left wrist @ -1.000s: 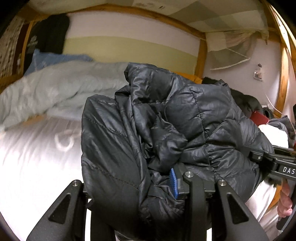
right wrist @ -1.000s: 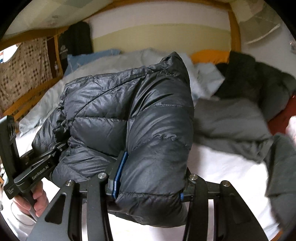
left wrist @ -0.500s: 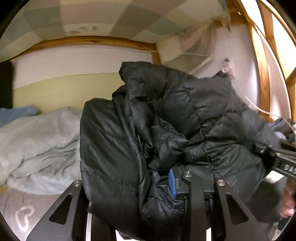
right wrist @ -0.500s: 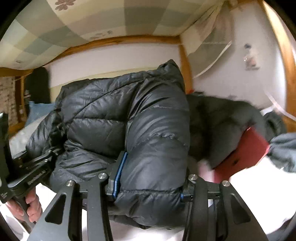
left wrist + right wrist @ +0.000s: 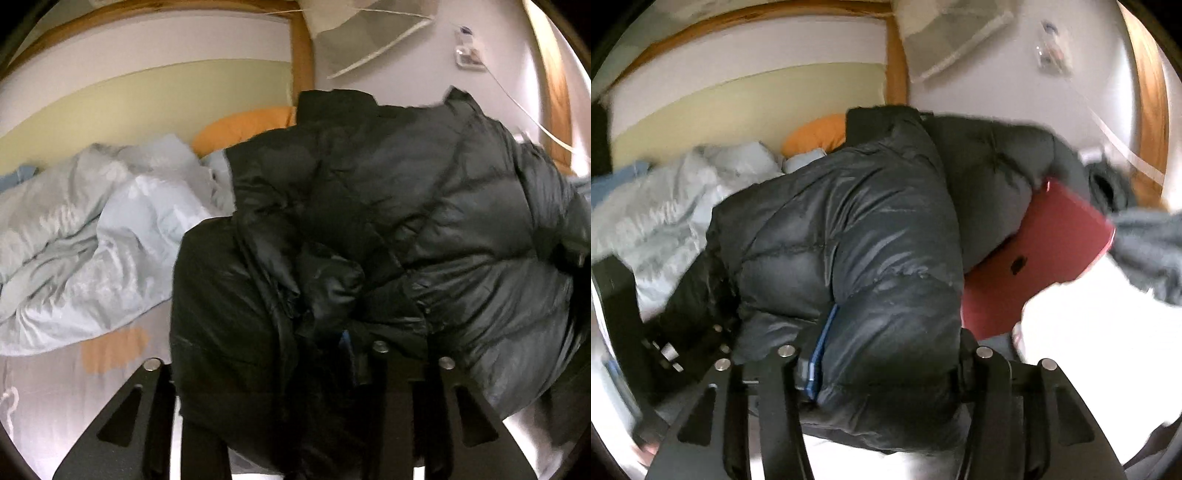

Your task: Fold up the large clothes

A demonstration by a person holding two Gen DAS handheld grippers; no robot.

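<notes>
Both tongs — left tongs [image 5: 295, 354] and right tongs [image 5: 886, 358] — have just loosened, still pinching the black puffy jacket [image 5: 849, 240]. Lay it flat mid-bed [image 5: 55, 387], away from the red laptop [image 5: 1052, 251].

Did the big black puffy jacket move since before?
Yes. The jacket was carried rightward along the bed: the orange pillow and red laptop now sit right behind it.
</notes>
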